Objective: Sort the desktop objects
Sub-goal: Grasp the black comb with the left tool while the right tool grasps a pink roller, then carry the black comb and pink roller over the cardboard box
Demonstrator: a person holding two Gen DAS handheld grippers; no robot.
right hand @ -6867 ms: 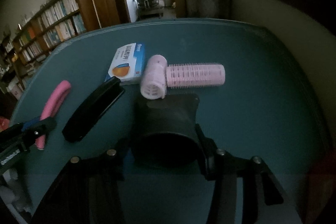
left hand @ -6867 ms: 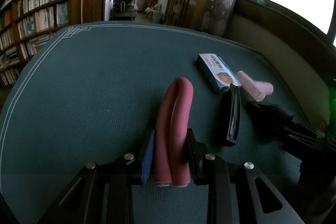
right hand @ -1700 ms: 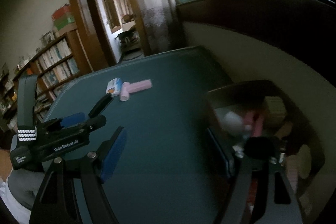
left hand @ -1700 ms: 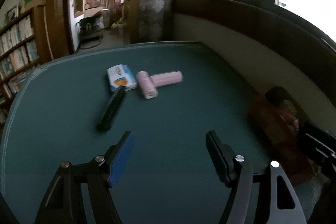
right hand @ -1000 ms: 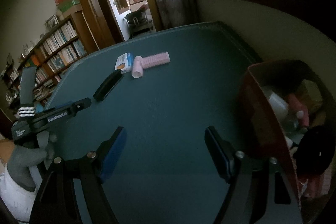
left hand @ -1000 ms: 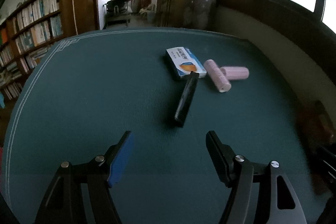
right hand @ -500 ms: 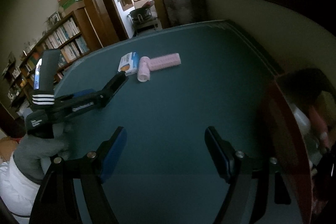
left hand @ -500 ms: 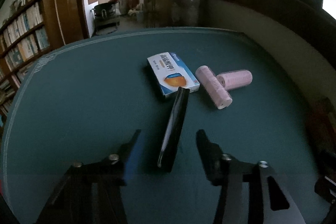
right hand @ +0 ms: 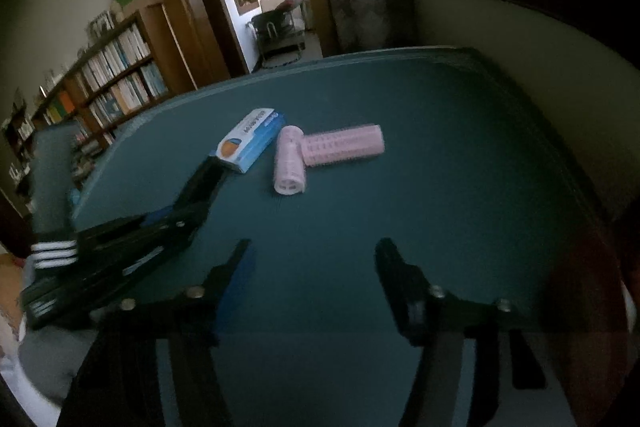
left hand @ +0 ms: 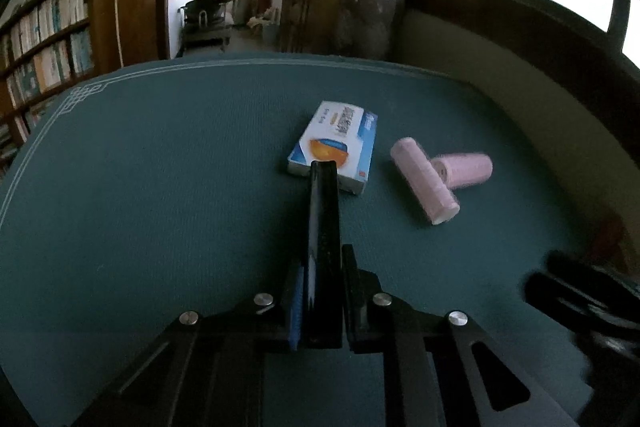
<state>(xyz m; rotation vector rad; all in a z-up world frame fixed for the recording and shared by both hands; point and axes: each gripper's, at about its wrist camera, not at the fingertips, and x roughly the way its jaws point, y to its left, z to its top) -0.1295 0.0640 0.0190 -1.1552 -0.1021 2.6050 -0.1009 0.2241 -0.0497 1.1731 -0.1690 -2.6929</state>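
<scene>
The left claw (left hand: 320, 303) is closed on the near end of a black case (left hand: 324, 227), which lies lengthwise on the green counter (left hand: 160, 187). The far end of the case touches a blue box (left hand: 336, 143). Right of the box lie two pink rollers (left hand: 424, 181), (left hand: 464, 169), touching in a T. The right claw (right hand: 312, 267) stands wide open and holds nothing, near the rollers' side of the counter. A bookshelf (right hand: 108, 83) stands far left.

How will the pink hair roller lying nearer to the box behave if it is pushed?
The nearer hair roller is a cylinder lying on its side, so it will probably roll. It looks hollow, so likely light. It touches the second roller, which may shift too.
</scene>
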